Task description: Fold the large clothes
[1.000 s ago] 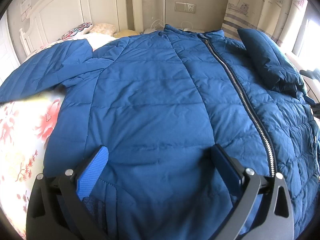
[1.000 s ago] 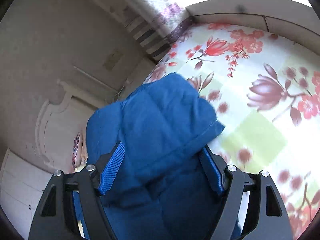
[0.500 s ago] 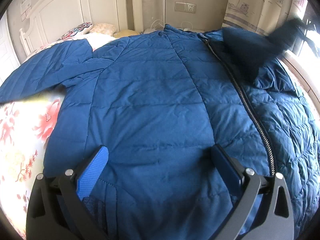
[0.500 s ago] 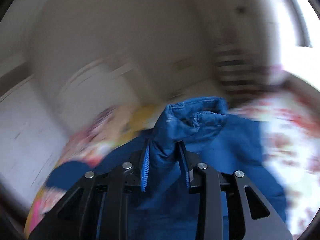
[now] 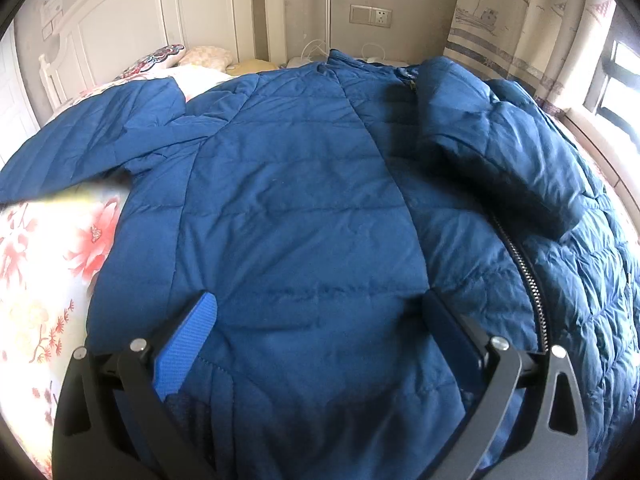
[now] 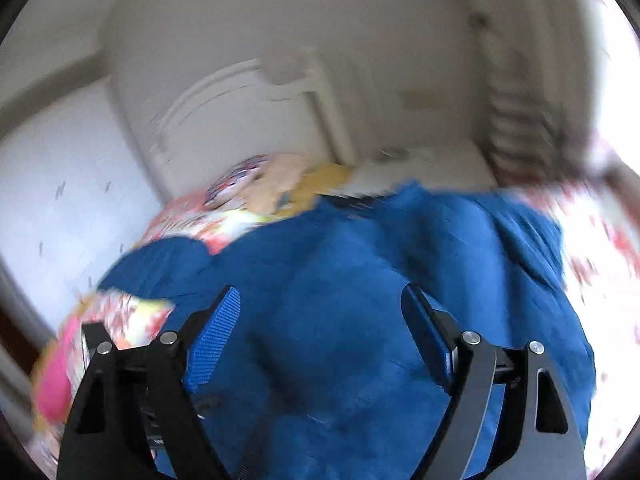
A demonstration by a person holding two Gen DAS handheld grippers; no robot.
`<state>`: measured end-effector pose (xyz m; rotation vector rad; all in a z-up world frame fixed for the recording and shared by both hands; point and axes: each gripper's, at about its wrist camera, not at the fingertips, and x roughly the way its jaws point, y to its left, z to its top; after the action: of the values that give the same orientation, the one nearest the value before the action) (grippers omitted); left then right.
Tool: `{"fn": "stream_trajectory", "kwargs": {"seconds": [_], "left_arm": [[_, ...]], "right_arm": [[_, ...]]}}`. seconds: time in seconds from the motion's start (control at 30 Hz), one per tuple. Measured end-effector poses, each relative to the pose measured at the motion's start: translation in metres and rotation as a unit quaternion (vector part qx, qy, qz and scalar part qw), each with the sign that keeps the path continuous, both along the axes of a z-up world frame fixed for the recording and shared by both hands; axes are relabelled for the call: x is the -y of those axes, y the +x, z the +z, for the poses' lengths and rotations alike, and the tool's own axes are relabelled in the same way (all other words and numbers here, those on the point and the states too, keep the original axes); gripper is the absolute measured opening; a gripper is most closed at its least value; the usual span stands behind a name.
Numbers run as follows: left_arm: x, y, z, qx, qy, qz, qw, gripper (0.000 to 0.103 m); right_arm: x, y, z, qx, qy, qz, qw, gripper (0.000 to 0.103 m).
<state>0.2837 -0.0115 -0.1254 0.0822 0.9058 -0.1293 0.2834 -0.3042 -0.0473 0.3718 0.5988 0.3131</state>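
A large blue quilted jacket [image 5: 304, 184] lies spread, front up, on a floral bedsheet [image 5: 44, 280]. Its zip [image 5: 532, 280] runs down the right side. One sleeve [image 5: 500, 152] lies folded across the chest over the upper zip; the other sleeve [image 5: 80, 140] stretches out to the left. My left gripper [image 5: 320, 300] stands open low over the jacket's hem, with fabric under and between its fingers. In the blurred right wrist view, my right gripper [image 6: 320, 292] hovers over the jacket [image 6: 360, 300]; its jaws are opening and nothing is pinched between its pads.
A white headboard [image 5: 132, 28] and pillows [image 5: 188, 56] stand at the far end of the bed. Behind it are a wall socket [image 5: 370, 15], cables, and a patterned curtain [image 5: 520, 20]. A window and its ledge [image 5: 608, 148] run along the right.
My right gripper shut on the sleeve's cuff, carried it up and over the jacket, then let go; the sleeve now lies folded across the chest. The left gripper has stayed still.
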Motion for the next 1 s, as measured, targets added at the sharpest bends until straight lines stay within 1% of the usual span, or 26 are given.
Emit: {"fn": "stream_trajectory", "kwargs": {"seconds": [0.03, 0.1, 0.17, 0.2, 0.23, 0.3, 0.33, 0.4, 0.47, 0.5, 0.53, 0.57, 0.6, 0.63, 0.67, 0.7, 0.73, 0.77, 0.8, 0.83, 0.87, 0.9, 0.93, 0.97, 1.0], "left_arm": [[0.001, 0.000, 0.000, 0.000, 0.003, 0.000, 1.0000, 0.101], [0.005, 0.000, 0.003, -0.001, 0.017, -0.001, 0.9999, 0.101], [0.012, -0.001, 0.007, 0.006, 0.040, -0.006, 0.9992, 0.101], [0.018, -0.002, 0.011, 0.016, 0.053, -0.016, 0.9983, 0.101], [0.030, -0.004, 0.016, 0.033, 0.073, -0.037, 0.9961, 0.101], [0.058, -0.006, 0.024, 0.065, 0.120, -0.082, 0.9873, 0.101], [0.078, -0.010, 0.027, 0.085, 0.150, -0.123, 0.9774, 0.101], [0.109, -0.017, 0.028, 0.125, 0.208, -0.184, 0.9526, 0.101], [0.140, -0.026, 0.023, 0.183, 0.286, -0.237, 0.9102, 0.101], [0.155, -0.028, 0.017, 0.207, 0.324, -0.267, 0.8840, 0.101], [0.164, -0.028, 0.013, 0.215, 0.343, -0.285, 0.8686, 0.101], [0.175, -0.028, 0.008, 0.225, 0.367, -0.305, 0.8497, 0.100], [0.183, -0.029, 0.004, 0.231, 0.380, -0.318, 0.8372, 0.097], [0.192, -0.029, 0.001, 0.232, 0.387, -0.342, 0.8244, 0.082], [0.197, -0.028, -0.001, 0.217, 0.385, -0.362, 0.8209, 0.043], [0.200, -0.025, -0.004, 0.202, 0.386, -0.368, 0.8213, 0.024], [0.203, -0.023, -0.006, 0.208, 0.401, -0.358, 0.8174, 0.019], [0.203, -0.024, -0.002, 0.214, 0.391, -0.356, 0.8214, 0.016], [0.199, -0.021, 0.006, 0.209, 0.364, -0.351, 0.8368, 0.015], [0.188, -0.016, 0.025, 0.198, 0.300, -0.334, 0.8714, 0.015], [0.173, -0.006, 0.046, 0.184, 0.231, -0.311, 0.9035, 0.015], [0.152, 0.005, 0.065, 0.169, 0.155, -0.281, 0.9320, 0.015], [0.119, 0.022, 0.088, 0.147, 0.044, -0.239, 0.9588, 0.015], [0.088, 0.035, 0.102, 0.127, -0.049, -0.205, 0.9693, 0.015], [0.061, 0.041, 0.103, 0.110, -0.125, -0.178, 0.9697, 0.015]], "right_arm": [[0.018, -0.002, -0.011, -0.016, 0.030, -0.012, 0.999, 0.079], [0.043, -0.014, -0.023, -0.038, 0.072, -0.033, 0.996, 0.079], [0.061, -0.029, -0.032, -0.045, 0.090, -0.055, 0.993, 0.079], [0.070, -0.037, -0.038, -0.049, 0.099, -0.068, 0.992, 0.079], [0.073, -0.040, -0.043, -0.055, 0.103, -0.076, 0.990, 0.079], [0.077, -0.039, -0.055, -0.079, 0.103, -0.091, 0.987, 0.079], [0.077, -0.037, -0.062, -0.090, 0.097, -0.094, 0.987, 0.079], [0.073, -0.034, -0.070, -0.098, 0.080, -0.097, 0.987, 0.079], [0.070, -0.031, -0.073, -0.097, 0.072, -0.097, 0.988, 0.079], [0.069, -0.031, -0.075, -0.096, 0.073, -0.098, 0.988, 0.079], [0.071, -0.031, -0.077, -0.095, 0.076, -0.098, 0.988, 0.079], [0.073, -0.032, -0.080, -0.093, 0.080, -0.097, 0.988, 0.079], [0.075, -0.033, -0.081, -0.091, 0.086, -0.096, 0.987, 0.079], [0.077, -0.034, -0.082, -0.089, 0.093, -0.096, 0.987, 0.079], [0.079, -0.035, -0.082, -0.088, 0.098, -0.095, 0.987, 0.079], [0.080, -0.035, -0.082, -0.087, 0.104, -0.095, 0.986, 0.079], [0.080, -0.034, -0.082, -0.087, 0.107, -0.095, 0.986, 0.079], [0.080, -0.033, -0.082, -0.086, 0.109, -0.094, 0.986, 0.079], [0.081, -0.034, -0.082, -0.086, 0.109, -0.094, 0.986, 0.079], [0.080, -0.034, -0.082, -0.086, 0.109, -0.093, 0.986, 0.079], [0.080, -0.034, -0.082, -0.086, 0.108, -0.093, 0.986, 0.079], [0.081, -0.034, -0.082, -0.086, 0.107, -0.093, 0.986, 0.079], [0.080, -0.034, -0.082, -0.086, 0.107, -0.093, 0.986, 0.079], [0.081, -0.034, -0.082, -0.085, 0.108, -0.093, 0.986, 0.079], [0.080, -0.034, -0.082, -0.085, 0.108, -0.093, 0.986, 0.079]]}}
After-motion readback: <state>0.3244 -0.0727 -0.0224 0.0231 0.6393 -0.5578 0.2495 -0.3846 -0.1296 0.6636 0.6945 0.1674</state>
